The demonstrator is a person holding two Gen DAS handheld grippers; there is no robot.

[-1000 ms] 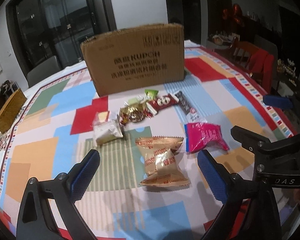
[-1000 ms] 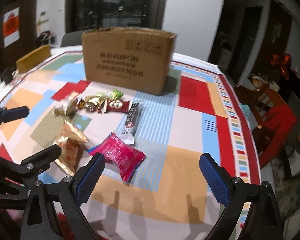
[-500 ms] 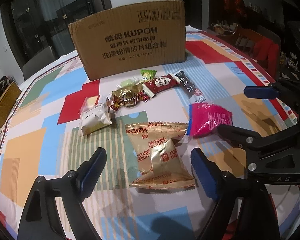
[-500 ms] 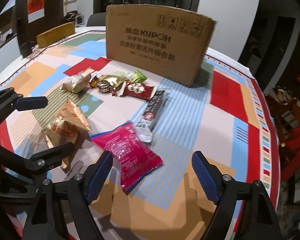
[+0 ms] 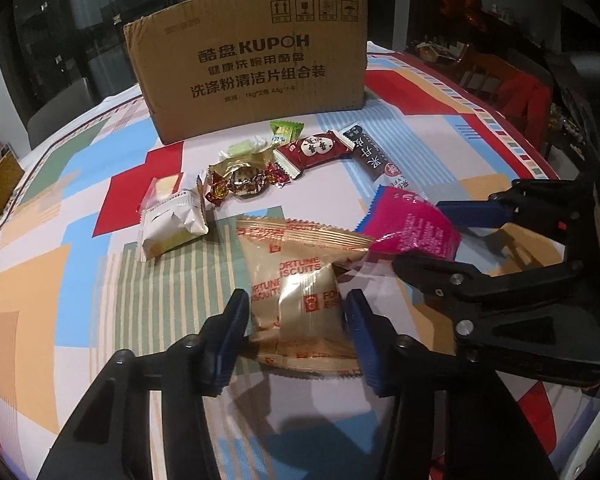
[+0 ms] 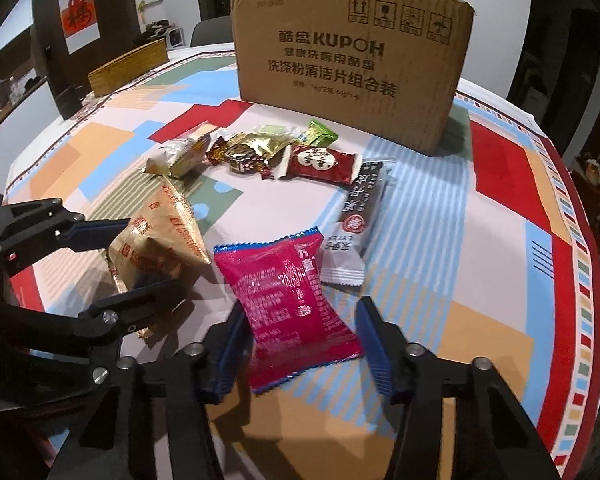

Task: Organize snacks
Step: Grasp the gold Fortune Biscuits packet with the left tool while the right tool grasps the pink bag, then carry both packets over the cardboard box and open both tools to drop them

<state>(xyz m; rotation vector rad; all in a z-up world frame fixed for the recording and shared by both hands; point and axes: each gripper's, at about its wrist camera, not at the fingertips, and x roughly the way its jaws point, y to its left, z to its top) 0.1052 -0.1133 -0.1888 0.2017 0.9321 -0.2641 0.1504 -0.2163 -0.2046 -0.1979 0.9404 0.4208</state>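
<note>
Both hands are at the pick-up step of sorting the snacks. In the left wrist view the left gripper (image 5: pixel 296 332) sits low in the frame with its jaws closing around the gold fortune-biscuit packet (image 5: pixel 300 284); the blue pads look to be just meeting the wrapper's sides, so the packet is bracketed more than firmly pinched. In the right wrist view the right gripper (image 6: pixel 300 344) is closing likewise on the pink packet (image 6: pixel 292 300), whose lower half lies between the pads at the centre bottom of the frame, the left pad at its edge and the right pad a little clear of it. Both packets lie flat on the tabletop (image 5: pixel 60 280). The next move probably calls for finishing each squeeze until the crinkly film is caught, then lifting clear and carrying toward the cardboard box (image 5: pixel 252 64) at the upper centre, likely the place for them. Thin, slippery wrappers could slide out if the lift starts too soon. Behind the two packets, in the middle of the frame, lie a white packet (image 5: pixel 172 220), gold-foil sweets (image 5: pixel 244 180), a small green sachet (image 5: pixel 286 132), a red packet (image 5: pixel 316 150) and a dark bar (image 5: pixel 376 160). The tabletop wears a cloth of bright coloured blocks with a striped border; the room beyond is dim, with dark glass doors at the upper left and a chair draped in red at the right edge.
</note>
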